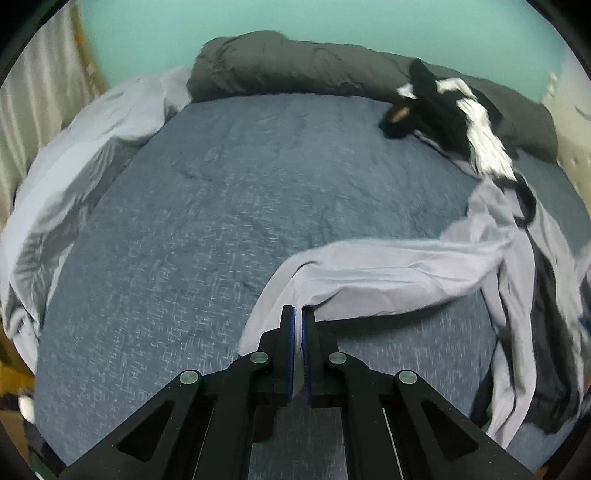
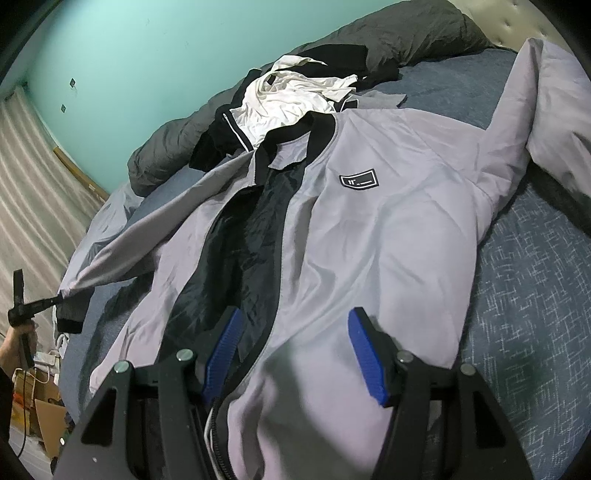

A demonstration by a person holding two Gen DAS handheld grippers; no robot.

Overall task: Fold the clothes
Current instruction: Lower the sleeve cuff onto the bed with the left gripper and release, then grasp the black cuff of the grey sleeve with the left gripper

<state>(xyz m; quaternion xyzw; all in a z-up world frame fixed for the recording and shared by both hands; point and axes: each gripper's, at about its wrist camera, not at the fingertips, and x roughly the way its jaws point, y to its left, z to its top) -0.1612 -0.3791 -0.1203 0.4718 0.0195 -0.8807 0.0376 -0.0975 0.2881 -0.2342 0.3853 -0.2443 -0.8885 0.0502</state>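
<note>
The pale grey zip-front jacket with black collar and dark lining [image 2: 388, 236] lies face up and unzipped on the blue patterned bedspread [image 2: 524, 295], hem near, collar far. Step in hand, by my judgement: drawing out the sleeve on the scene's left so it can be laid across the body.

To do this well, the cuff should be lifted just clear of the bed, the sleeve kept taut and free of twist, then carried across the chest and set flat. The hem would need pinning to stop the body dragging.

Nearest, the right gripper [image 2: 295, 343] hangs over the hem with its blue pads [image 2: 364, 354] apart; one sits either side of the zip line and neither grips cloth.

Further left, the left gripper [image 1: 298, 317] has its jaws together, clamped on the sleeve end [image 1: 280, 291]; the right wrist view shows the black cuff [image 2: 72, 314] hanging from it above the bed edge.

Far beyond the collar lies a heap of black and white garments [image 2: 295, 96], then a rolled dark grey duvet [image 1: 295, 62] against the turquoise wall [image 1: 332, 22].
</note>
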